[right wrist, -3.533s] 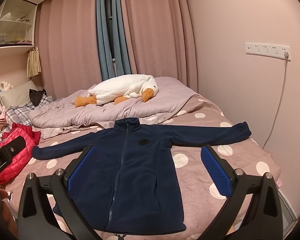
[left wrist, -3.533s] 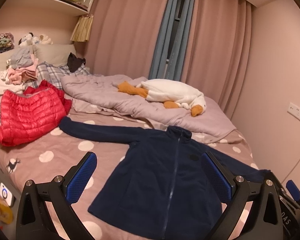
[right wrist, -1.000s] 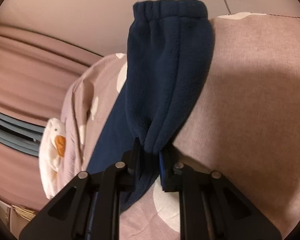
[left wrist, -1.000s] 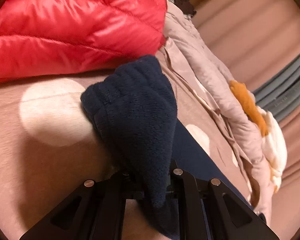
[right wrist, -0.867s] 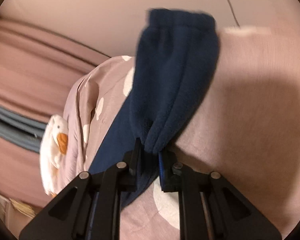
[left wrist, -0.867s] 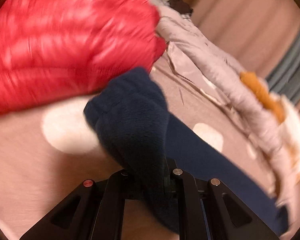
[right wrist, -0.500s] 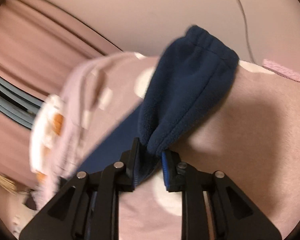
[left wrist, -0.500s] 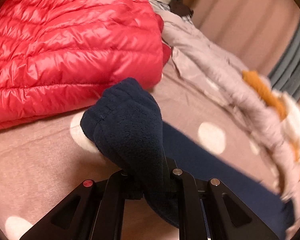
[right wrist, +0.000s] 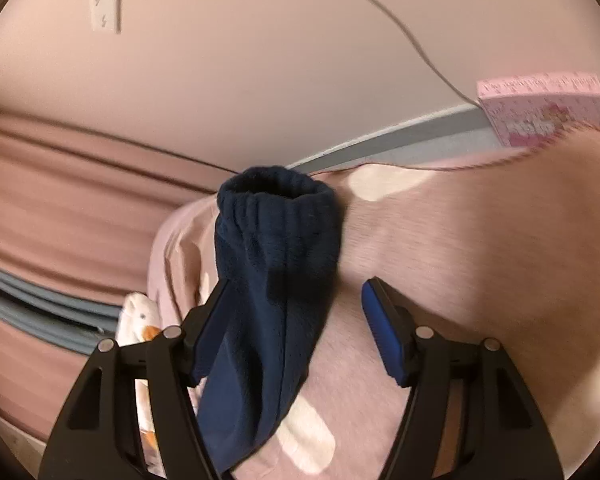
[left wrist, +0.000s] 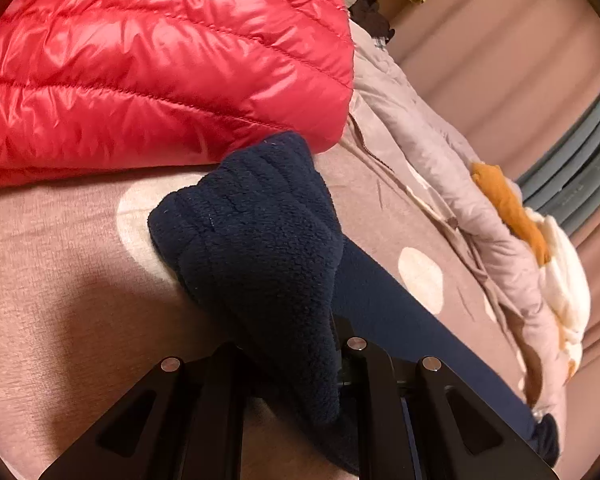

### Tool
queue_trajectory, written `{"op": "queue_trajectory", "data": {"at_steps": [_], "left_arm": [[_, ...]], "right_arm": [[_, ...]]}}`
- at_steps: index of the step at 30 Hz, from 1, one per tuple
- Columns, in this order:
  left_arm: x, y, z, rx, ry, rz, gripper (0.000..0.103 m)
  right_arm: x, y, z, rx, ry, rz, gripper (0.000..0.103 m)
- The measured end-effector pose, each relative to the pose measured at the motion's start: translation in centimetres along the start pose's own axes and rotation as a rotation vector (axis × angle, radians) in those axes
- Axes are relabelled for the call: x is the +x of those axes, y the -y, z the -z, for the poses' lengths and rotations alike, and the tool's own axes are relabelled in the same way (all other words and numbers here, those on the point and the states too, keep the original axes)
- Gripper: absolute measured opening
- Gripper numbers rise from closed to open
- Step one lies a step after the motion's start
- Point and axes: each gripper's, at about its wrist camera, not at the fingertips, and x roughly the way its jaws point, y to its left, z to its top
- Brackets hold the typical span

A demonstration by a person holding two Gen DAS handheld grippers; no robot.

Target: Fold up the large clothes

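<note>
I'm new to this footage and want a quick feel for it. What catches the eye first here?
The shiny red puffer jacket fills the upper left of the left wrist view, just behind the navy fleece cuff clamped in the left gripper. In the right wrist view, the other navy sleeve lies between the right gripper's just-opened blue pads.

- A bed under a dusty-pink sheet with pale polka dots (left wrist: 60, 280) carries everything
- a glossy red quilted down jacket (left wrist: 148, 64) lies on the sheet; a dark navy fleece jacket (left wrist: 400, 312) stretches across the sheet just beside the red one, its cuff touching the red hem
- a rumpled mauve quilt (left wrist: 432, 152) lies beyond the navy fleece; a white plush goose with orange feet (left wrist: 556, 248) rests on that quilt
</note>
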Motion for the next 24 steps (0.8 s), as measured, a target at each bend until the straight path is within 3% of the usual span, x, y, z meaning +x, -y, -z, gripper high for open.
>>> {"op": "queue_trajectory", "data": {"at_steps": [1,3,5,8,15,20,24], "left_arm": [[0.1,0.2,0.0,0.004,0.001,-0.006,0.014],[0.2,0.3,0.0,0.010,0.003,-0.014,0.014],[0.3,0.5,0.0,0.014,0.005,-0.019,0.014],[0.2,0.4,0.1,0.019,0.005,-0.026,0.014],[0.4,0.6,0.2,0.031,0.012,-0.037,0.014],[0.4,0.4,0.3,0.025,0.017,-0.030,0.014],[0.5,0.0,0.2,0.009,0.017,-0.009,0.014]], "right_arm": [[0.4,-0.4,0.1,-0.027,0.004,0.008,0.066],[0.8,-1.2,0.6,-0.084,0.020,0.028,0.055],[0.9,-0.8,0.7,-0.115,0.011,0.077,0.013],[1.3,-1.9,1.6,-0.200,-0.016,0.125,0.013],[-0.2,-9.6,4.7,-0.376,0.003,0.019,0.012],[-0.2,-18.4,12.9,-0.429,-0.077,-0.200,0.012],[1.4,-25.5,23.1,-0.499,-0.267,-0.364,0.013]]}}
